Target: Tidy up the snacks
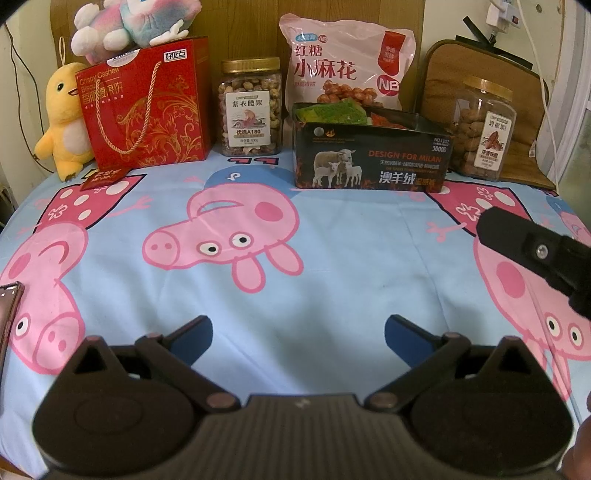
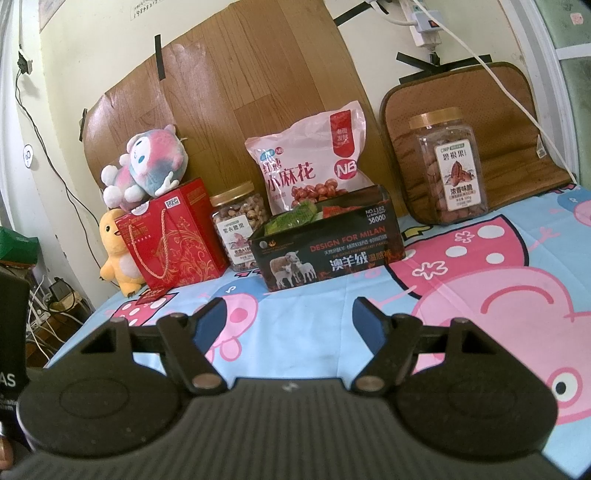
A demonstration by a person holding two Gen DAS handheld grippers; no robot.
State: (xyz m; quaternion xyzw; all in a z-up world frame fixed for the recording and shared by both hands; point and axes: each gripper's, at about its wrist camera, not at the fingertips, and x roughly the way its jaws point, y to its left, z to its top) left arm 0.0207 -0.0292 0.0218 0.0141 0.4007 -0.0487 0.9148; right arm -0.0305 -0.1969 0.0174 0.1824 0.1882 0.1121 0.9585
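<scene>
A black open box [image 1: 373, 162] [image 2: 328, 251] holds green and red snack packets [image 1: 332, 112] at the back middle of the bed. Behind it leans a pink snack bag [image 1: 347, 62] [image 2: 310, 162]. A cashew jar [image 1: 251, 107] [image 2: 240, 229] stands to its left, a pecan jar [image 1: 484, 129] [image 2: 448, 170] to its right. A red gift bag [image 1: 147, 107] [image 2: 173, 240] stands at the far left. My left gripper [image 1: 298, 338] is open and empty above the sheet. My right gripper [image 2: 288, 319] is open and empty; it also shows in the left wrist view [image 1: 535, 251].
A yellow plush duck [image 1: 66, 118] [image 2: 118, 251] and a pink-blue plush [image 1: 136, 22] [image 2: 147, 166] sit by and on the gift bag. A brown cushion [image 2: 476, 125] leans at the back right. A phone [image 1: 9, 314] lies at the left edge. Cables hang on the wall.
</scene>
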